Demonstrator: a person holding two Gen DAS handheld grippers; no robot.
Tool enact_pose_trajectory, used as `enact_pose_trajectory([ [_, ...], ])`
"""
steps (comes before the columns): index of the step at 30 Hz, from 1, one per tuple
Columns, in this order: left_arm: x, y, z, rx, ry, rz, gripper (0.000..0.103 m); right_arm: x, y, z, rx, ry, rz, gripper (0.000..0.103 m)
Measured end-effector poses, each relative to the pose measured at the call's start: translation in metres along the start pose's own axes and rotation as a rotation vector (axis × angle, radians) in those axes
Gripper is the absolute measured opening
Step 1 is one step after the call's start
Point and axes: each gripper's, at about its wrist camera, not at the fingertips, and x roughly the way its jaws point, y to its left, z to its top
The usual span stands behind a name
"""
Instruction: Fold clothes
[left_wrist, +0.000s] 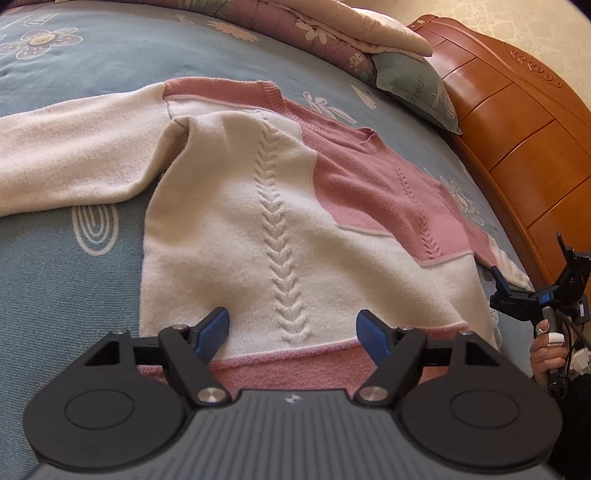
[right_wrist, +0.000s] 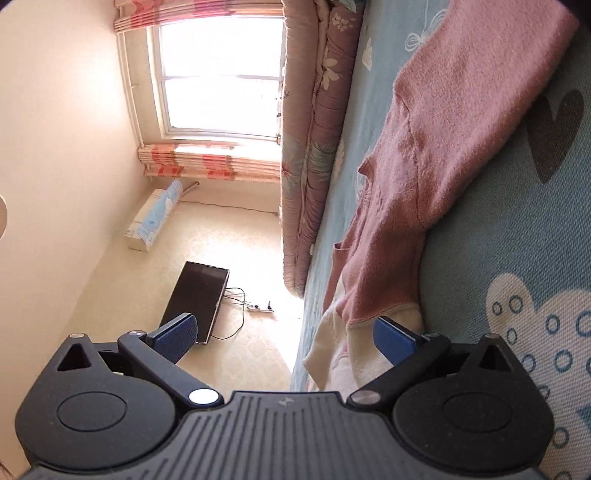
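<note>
1. Nearest my left wrist lens sits the left gripper (left_wrist: 293, 334), jaws standing wide apart with nothing pinched between them; its blue pads (left_wrist: 214, 332) hover over the sweater's pink hem band (left_wrist: 291, 363), one on either side of the cable braid
2. From that same view I see the sweater (left_wrist: 258, 221) spread flat on the blue flowered bedsheet (left_wrist: 55, 277), cream over most of the body and pink across the shoulders and neckline
3. One cream sleeve (left_wrist: 74, 155) stretches away to the left edge of the picture
4. At the right edge of this view the right gripper (left_wrist: 524, 295) shows small, held in a hand (left_wrist: 550, 354) just beside the sweater's far cuff, with the wooden headboard (left_wrist: 517, 122) behind and a grey-green pillow (left_wrist: 413, 88) under a folded quilt (left_wrist: 332, 33)
5. On my right wrist view, rolled sideways, the right gripper (right_wrist: 284, 341) has its jaws apart and empty, though its right-hand pad (right_wrist: 395, 341) sits just beside the cream cuff (right_wrist: 354, 354) of the pink sleeve (right_wrist: 461, 110); I cannot tell whether they touch
6. Beyond, I see a bright window (right_wrist: 221, 74), striped curtains (right_wrist: 210, 166) and a dark screen (right_wrist: 199, 295) against the pale wall
</note>
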Motion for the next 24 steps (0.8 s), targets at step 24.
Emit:
enact_pose_trajectory([
  [24,0.008,-0.023,-0.001,0.1,0.036,0.092,0.084,0.033,0.054,-0.04,-1.031,0.129,-1.255,0.103],
])
